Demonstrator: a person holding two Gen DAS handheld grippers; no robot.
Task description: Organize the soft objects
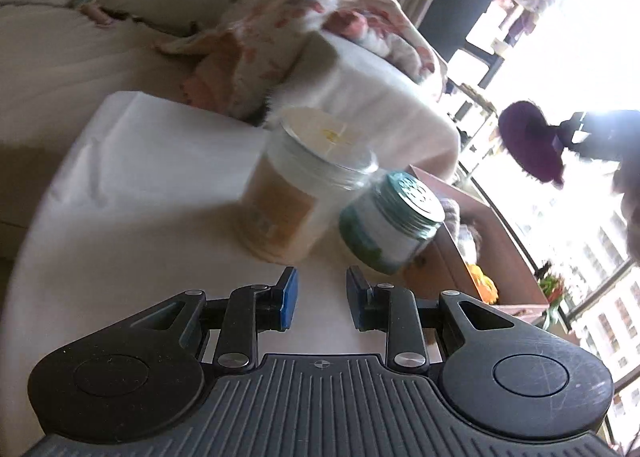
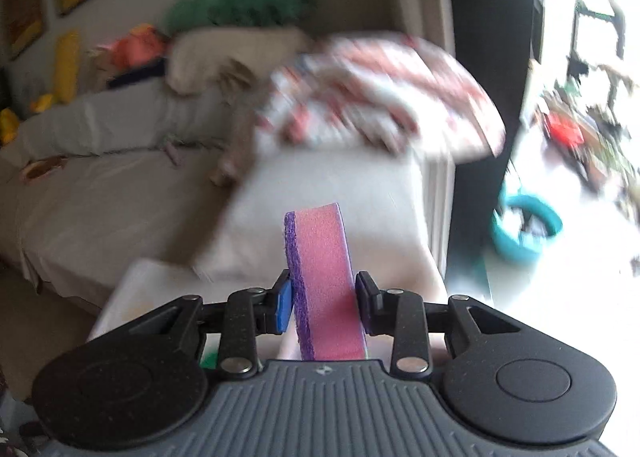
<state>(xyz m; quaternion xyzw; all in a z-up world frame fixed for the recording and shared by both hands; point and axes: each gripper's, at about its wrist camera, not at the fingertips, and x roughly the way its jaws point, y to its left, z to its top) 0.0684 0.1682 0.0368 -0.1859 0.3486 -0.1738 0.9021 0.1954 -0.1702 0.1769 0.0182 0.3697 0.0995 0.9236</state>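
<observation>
My right gripper (image 2: 323, 303) is shut on a pink sponge with a purple scouring side (image 2: 322, 277), held upright in the air above a white table (image 2: 160, 281). My left gripper (image 1: 322, 303) is open and empty, low over the white table (image 1: 140, 217), just in front of two jars. In the left wrist view the sponge shows as a dark purple shape (image 1: 530, 147) high at the right, held by the other gripper. A brown box (image 1: 460, 257) with soft items inside stands right of the jars.
A large jar with an orange label (image 1: 292, 185) and a small jar with a teal lid (image 1: 390, 223) stand on the table. A floral blanket (image 1: 320, 37) lies on a beige sofa (image 2: 100, 197). A teal bowl (image 2: 524, 229) sits by the window.
</observation>
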